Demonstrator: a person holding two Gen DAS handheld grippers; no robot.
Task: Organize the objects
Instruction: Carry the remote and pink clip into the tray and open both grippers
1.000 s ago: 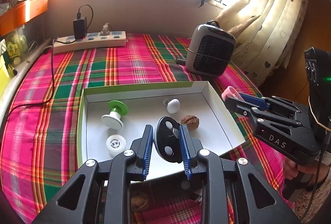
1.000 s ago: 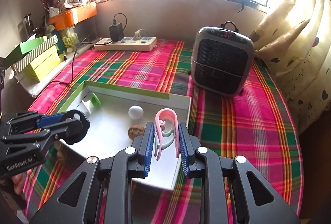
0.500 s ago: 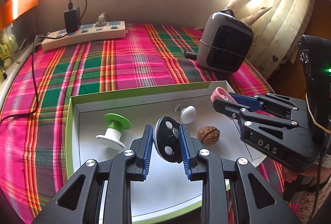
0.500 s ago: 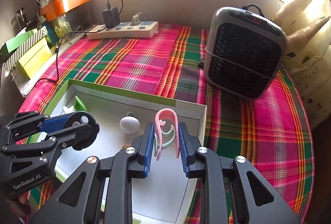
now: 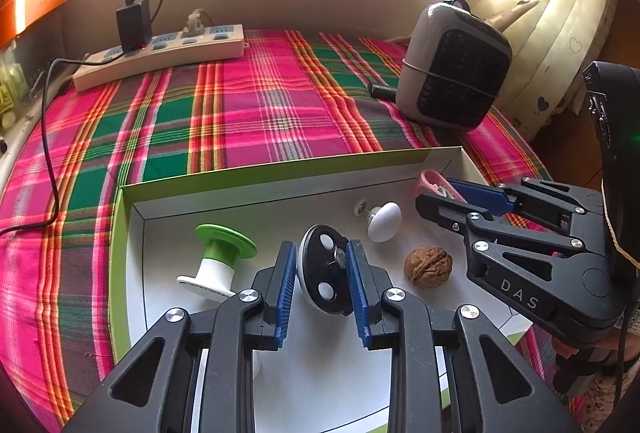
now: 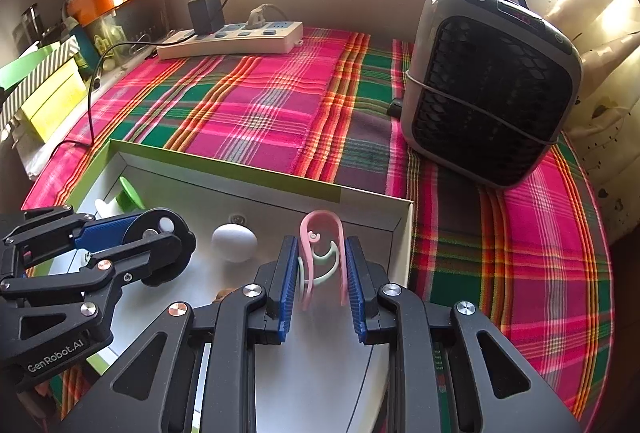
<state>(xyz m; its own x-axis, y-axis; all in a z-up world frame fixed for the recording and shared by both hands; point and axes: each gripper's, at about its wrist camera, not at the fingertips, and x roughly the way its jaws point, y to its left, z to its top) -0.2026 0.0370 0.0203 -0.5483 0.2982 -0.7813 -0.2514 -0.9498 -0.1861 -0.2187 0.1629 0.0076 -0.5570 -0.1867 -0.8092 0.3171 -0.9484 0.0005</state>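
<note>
The left gripper (image 5: 322, 269) stays clamped on a black disc with white buttons (image 5: 326, 267), the right gripper (image 6: 322, 267) on a pink clip (image 6: 322, 245). Since a second ago both have sunk lower into the white box (image 5: 280, 189), which now fills more of each view. Both point steeply down over the box floor, the right gripper beside the walnut (image 5: 428, 266) and white knob (image 5: 384, 221), the green-topped spool (image 5: 218, 261) at the left gripper's other side.

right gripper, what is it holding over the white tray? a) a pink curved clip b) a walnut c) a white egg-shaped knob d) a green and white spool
a: the right gripper is shut on the pink curved clip, while the walnut, white egg-shaped knob and green and white spool lie loose in the white tray.
</note>
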